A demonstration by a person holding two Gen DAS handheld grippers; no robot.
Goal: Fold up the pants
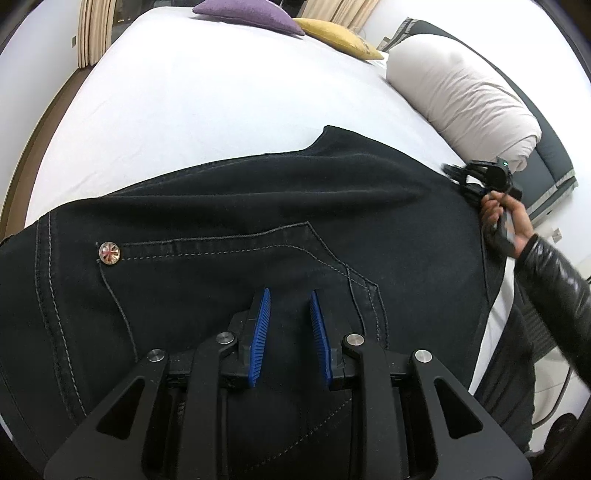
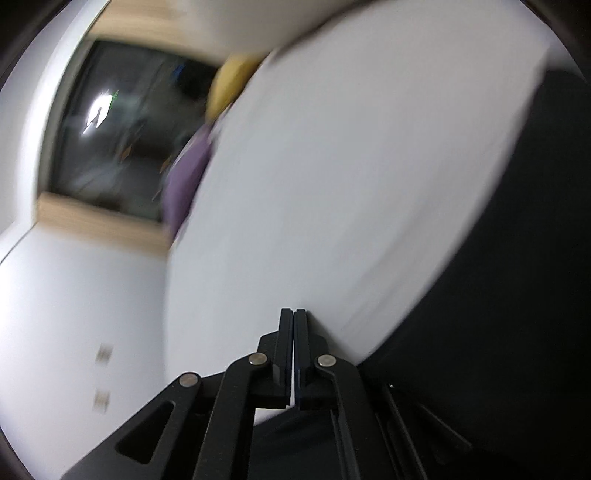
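Observation:
Black pants (image 1: 258, 206) lie spread across the white bed (image 1: 207, 96), with a back pocket and a shiny round button (image 1: 108, 253) facing up. My left gripper (image 1: 290, 295) is open, its blue pads just above the pocket area. My right gripper (image 2: 293, 314) is shut and empty; its view is tilted and blurred, with the pants (image 2: 517, 295) dark at the right. In the left wrist view the right gripper (image 1: 480, 177) sits at the pants' right edge, held by a hand.
A purple cushion (image 1: 247, 14) and a yellow cushion (image 1: 340, 37) lie at the bed's far end. A rolled white duvet (image 1: 461, 96) lies at the right. A dark window (image 2: 122, 140) shows in the right wrist view.

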